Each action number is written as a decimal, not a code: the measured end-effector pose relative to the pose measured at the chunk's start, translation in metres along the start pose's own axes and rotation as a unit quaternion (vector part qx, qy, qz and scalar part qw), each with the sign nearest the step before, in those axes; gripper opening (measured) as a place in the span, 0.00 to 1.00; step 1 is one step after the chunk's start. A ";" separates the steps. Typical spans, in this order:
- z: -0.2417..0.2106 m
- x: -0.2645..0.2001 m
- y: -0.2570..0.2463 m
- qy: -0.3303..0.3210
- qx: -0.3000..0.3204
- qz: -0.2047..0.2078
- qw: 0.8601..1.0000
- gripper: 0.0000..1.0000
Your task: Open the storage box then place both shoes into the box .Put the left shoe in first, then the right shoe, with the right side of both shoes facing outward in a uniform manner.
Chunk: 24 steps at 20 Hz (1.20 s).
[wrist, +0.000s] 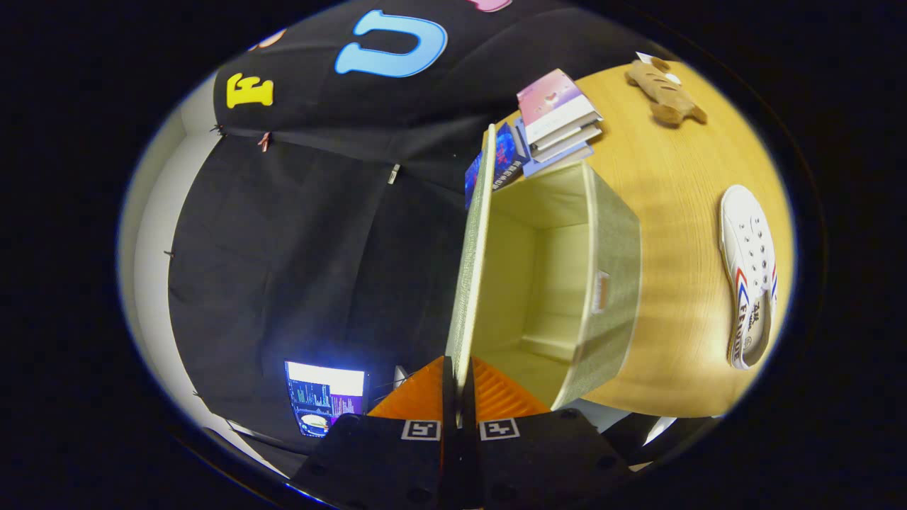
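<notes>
While the gripper (459, 404) is closed on the lid (471, 262) of the storage box (609, 283), both fingers pressing on the lid's near edge with no gap between them, the relation that matters is how that lid stands against the box; it runs as a thin, pale woven panel straight ahead from the fingertips, seen edge-on, its long axis in line with the fingers, and it stands lifted clear of the mouth, so the box looks open; the box itself lies just beyond the fingers and to one side of the lid, a grey-green fabric cube with a cream lining, its cavity bare and a small tab on the side wall facing the shoe; a white shoe (751, 276), a low canvas sneaker with red and blue stripes and metal eyelets, lies on the wooden table (673, 191) well apart from the box on the side away from the lid, its long axis roughly parallel to the lid; whether it is the left or the right shoe I cannot tell; in my judgement the lid needs releasing before the gripper crosses the box to reach that shoe; a stack of books (556, 117) and a plush toy (666, 92) lie beyond the box.
</notes>
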<state>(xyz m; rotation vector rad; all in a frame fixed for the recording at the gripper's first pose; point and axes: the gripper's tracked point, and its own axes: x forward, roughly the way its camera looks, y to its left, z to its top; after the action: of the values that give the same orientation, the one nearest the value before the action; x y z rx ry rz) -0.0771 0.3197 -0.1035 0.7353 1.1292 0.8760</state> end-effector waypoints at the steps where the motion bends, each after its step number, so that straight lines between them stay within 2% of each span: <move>1: 0.003 0.004 0.012 -0.005 -0.011 0.002 1.000 0.05; 8: -0.002 0.064 0.099 -0.004 -0.061 0.027 0.998 0.05; 13: -0.013 0.127 0.138 0.009 -0.080 0.016 0.997 0.05; 18: -0.022 0.190 0.146 0.011 -0.095 -0.006 0.995 0.07; 24: -0.036 0.228 0.135 0.035 -0.110 -0.032 0.993 0.11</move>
<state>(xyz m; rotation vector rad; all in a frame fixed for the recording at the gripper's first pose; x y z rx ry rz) -0.0990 0.5859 -0.0994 0.4873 1.0921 0.9607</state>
